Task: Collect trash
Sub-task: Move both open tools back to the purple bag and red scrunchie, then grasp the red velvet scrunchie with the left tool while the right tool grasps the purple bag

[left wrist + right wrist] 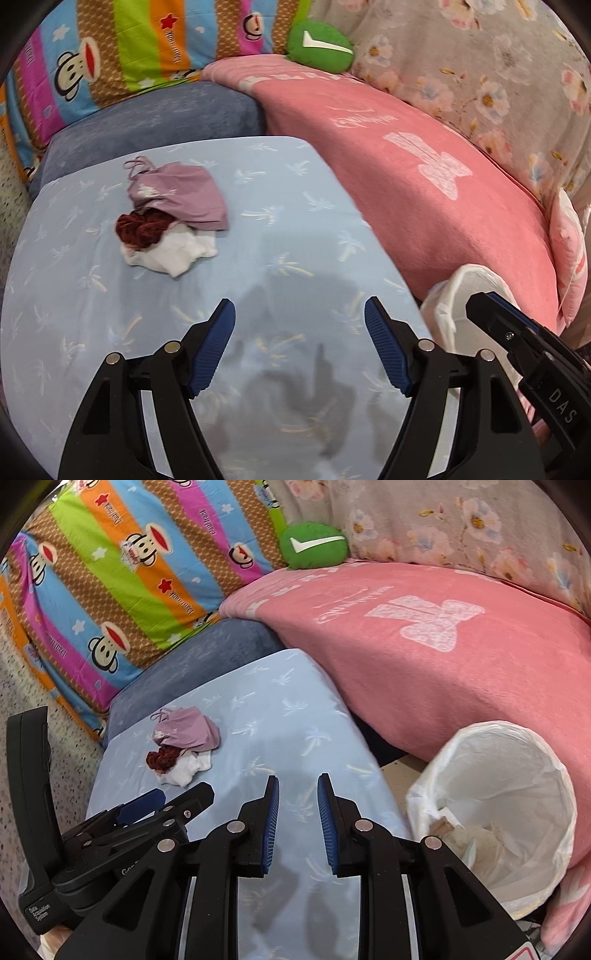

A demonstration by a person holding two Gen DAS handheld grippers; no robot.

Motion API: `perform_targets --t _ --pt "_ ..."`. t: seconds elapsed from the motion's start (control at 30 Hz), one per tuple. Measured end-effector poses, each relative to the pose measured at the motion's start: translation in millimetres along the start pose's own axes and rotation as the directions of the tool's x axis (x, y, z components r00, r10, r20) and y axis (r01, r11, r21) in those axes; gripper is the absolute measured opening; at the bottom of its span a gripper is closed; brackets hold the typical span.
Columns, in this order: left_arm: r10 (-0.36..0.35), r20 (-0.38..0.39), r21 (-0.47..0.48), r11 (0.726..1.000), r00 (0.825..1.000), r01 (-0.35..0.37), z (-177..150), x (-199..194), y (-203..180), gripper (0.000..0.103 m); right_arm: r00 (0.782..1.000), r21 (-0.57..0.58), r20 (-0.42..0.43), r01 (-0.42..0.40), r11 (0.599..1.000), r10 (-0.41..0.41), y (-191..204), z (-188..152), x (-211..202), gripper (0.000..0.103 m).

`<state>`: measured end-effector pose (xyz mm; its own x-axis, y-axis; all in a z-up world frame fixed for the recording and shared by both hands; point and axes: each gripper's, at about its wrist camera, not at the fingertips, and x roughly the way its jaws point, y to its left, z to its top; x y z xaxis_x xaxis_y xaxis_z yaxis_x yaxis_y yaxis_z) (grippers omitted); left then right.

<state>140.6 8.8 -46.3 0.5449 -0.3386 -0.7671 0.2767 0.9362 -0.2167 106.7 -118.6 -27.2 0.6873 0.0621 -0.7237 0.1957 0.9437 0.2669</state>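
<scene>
My left tongs [299, 314] gape wide and empty, my right tongs [297, 779] narrow and empty. The soft, light rag pile [171, 218] lies on the blue cushion [288, 206]; I'd pinch its bunched middle. Bin [495, 812] stands right.

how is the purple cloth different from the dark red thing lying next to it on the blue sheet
The purple cloth is pale, smooth and fairly flat, with thin straps; the dark red thing is deep maroon, ruffled and bunched. The purple cloth covers more of the sheet than the dark red thing. The purple cloth lies farther from the grippers, the dark red thing nearer. Both rest in one small heap with a white crumpled piece, and no gripper touches them.
</scene>
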Motion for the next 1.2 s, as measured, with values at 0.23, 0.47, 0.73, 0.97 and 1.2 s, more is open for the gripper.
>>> perform_targets --t 0.23,0.47,0.73,0.97,1.2 --pt "0.052 -0.005 -0.076 0.996 0.999 -0.052 5.0 4.4 51.9 0.072 0.999 -0.049 -0.032 -0.02 0.999 0.019 40.6 4.6 31.4 0.028" --pt "0.102 -0.014 -0.167 0.981 0.995 -0.103 17.3 12.7 109.3 0.076 0.996 -0.078 -0.068 -0.058 0.995 0.053 76.4 17.1 74.9 0.033" --pt "0.124 -0.031 -0.229 0.965 0.992 -0.128 34.3 34.1 152.7 0.076 0.991 -0.08 -0.1 -0.102 0.992 0.094 109.0 38.8 129.3 0.038" --pt "0.101 -0.049 -0.242 0.964 0.994 -0.11 46.0 56.9 171.5 0.076 0.983 -0.056 -0.137 -0.134 0.989 0.125 126.0 52.0 179.0 0.038" --pt "0.038 -0.072 -0.273 0.96 0.997 -0.056 53.5 77.5 184.2 0.062 0.973 -0.019 -0.176 -0.155 0.988 0.15 136.4 58.2 217.9 0.038"
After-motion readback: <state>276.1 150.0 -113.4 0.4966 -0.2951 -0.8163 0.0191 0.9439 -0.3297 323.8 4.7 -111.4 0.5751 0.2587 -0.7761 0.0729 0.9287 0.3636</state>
